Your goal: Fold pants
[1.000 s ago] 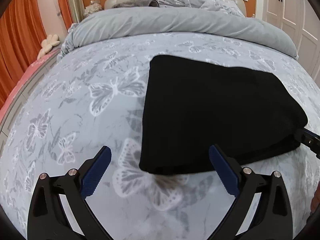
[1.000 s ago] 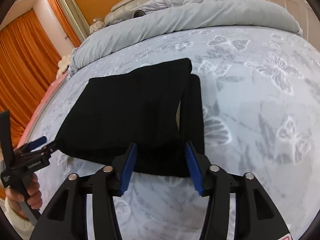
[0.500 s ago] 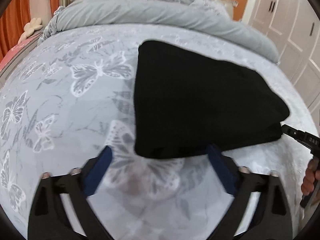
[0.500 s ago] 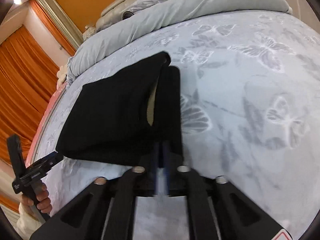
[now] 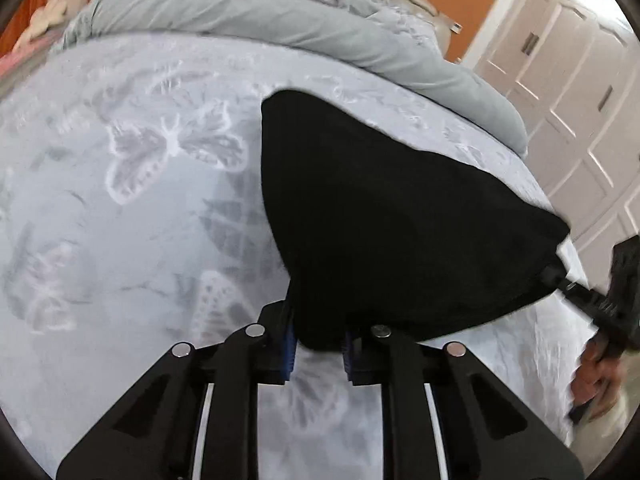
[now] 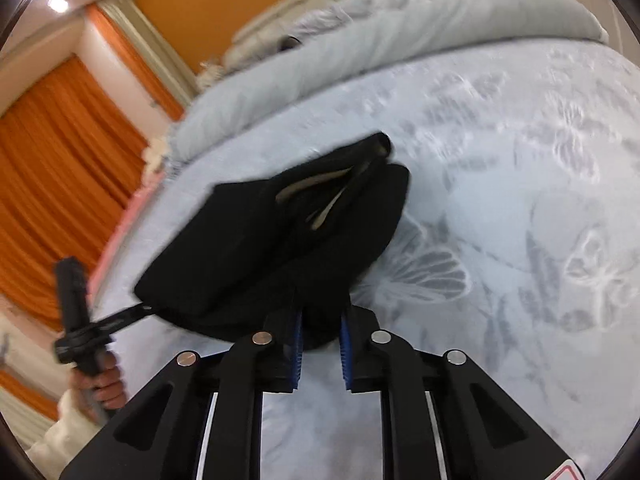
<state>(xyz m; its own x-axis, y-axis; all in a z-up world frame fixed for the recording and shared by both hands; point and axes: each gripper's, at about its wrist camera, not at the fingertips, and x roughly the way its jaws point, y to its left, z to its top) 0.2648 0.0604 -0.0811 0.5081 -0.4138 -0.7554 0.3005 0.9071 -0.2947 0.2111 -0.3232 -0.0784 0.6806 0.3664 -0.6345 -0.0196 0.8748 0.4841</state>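
Pants pinched at both near corners; left gripper and right gripper jaws just closed on cloth; shallow bite risks slip, loose layers mid-frame may splay.

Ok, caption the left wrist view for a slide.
Left tongs pinch the near corner of folded black pants on a butterfly-print bedspread.

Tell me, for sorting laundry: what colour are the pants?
Plain black pants, clearest in the left wrist view.

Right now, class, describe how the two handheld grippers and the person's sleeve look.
Both the left gripper and right gripper have black angular linkage arms with silver round pivots and ribbed blue pads. The right one shows a red-edged sticker at its corner. A cream sleeve covers one wrist.
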